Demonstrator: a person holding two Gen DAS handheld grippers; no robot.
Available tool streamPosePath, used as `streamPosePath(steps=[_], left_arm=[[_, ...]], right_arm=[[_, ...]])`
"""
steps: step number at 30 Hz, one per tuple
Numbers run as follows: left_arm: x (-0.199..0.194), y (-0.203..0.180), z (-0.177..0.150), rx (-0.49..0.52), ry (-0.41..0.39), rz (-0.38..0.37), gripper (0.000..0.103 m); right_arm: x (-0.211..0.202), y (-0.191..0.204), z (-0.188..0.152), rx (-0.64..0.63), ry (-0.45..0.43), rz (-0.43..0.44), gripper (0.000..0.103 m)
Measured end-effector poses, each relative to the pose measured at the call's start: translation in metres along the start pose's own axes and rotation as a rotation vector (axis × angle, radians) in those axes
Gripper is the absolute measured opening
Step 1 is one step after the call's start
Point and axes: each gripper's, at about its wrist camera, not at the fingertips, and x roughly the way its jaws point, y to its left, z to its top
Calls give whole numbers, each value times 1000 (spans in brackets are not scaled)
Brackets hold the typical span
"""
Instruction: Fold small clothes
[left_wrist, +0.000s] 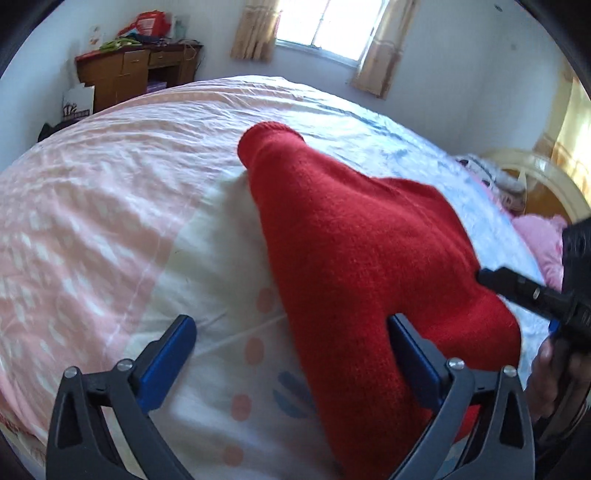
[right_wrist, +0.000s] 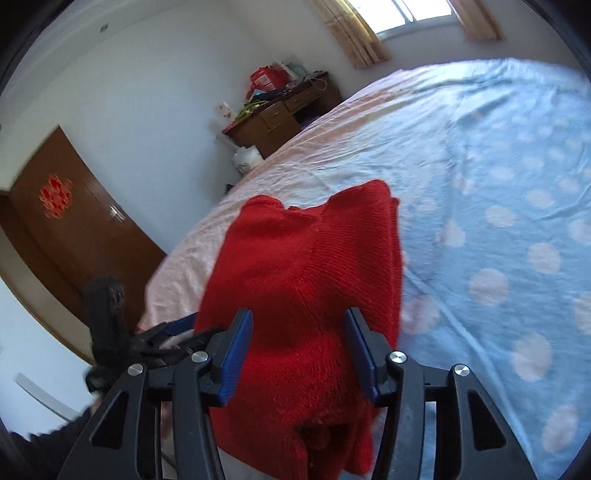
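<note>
A small red knitted garment (left_wrist: 354, 254) lies on the bed, one narrow part reaching away toward the far side. My left gripper (left_wrist: 291, 350) is open wide over the garment's near left edge, its right finger (left_wrist: 413, 354) against the red knit and its left finger over the bedsheet. My right gripper (right_wrist: 299, 350) is open, with the red garment (right_wrist: 306, 266) lying between its blue pads and bunched close under the camera. The right gripper also shows in the left wrist view (left_wrist: 535, 295) at the garment's right edge. The left gripper shows in the right wrist view (right_wrist: 162, 336) at lower left.
The bed (left_wrist: 110, 192) carries a pink, white and blue dotted sheet (right_wrist: 498, 221). A wooden desk (left_wrist: 129, 74) with clutter stands by the far wall under a window (left_wrist: 325, 26). Pink clothes (left_wrist: 543, 240) lie near the headboard (left_wrist: 546, 192). A brown door (right_wrist: 74, 229) is at left.
</note>
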Motion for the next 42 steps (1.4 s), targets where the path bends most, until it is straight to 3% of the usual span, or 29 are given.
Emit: streamPosePath(steps=[3, 6, 11, 18, 42], left_arm=[[-15, -9, -5, 14, -9, 35, 103], [-32, -16, 1, 42, -42, 63, 103], [-67, -41, 15, 118, -167, 88, 103], [-80, -56, 25, 186, -227, 82, 103], [-73, -58, 24, 183, -215, 86, 103]], right_arm=[[-17, 2, -7, -2, -20, -145, 56], [-37, 0, -10, 39, -73, -180, 57], [-80, 20, -7, -21, -222, -309, 64], [-105, 50, -3, -102, -325, -308, 68], [-109, 55, -10, -98, -329, -311, 69]])
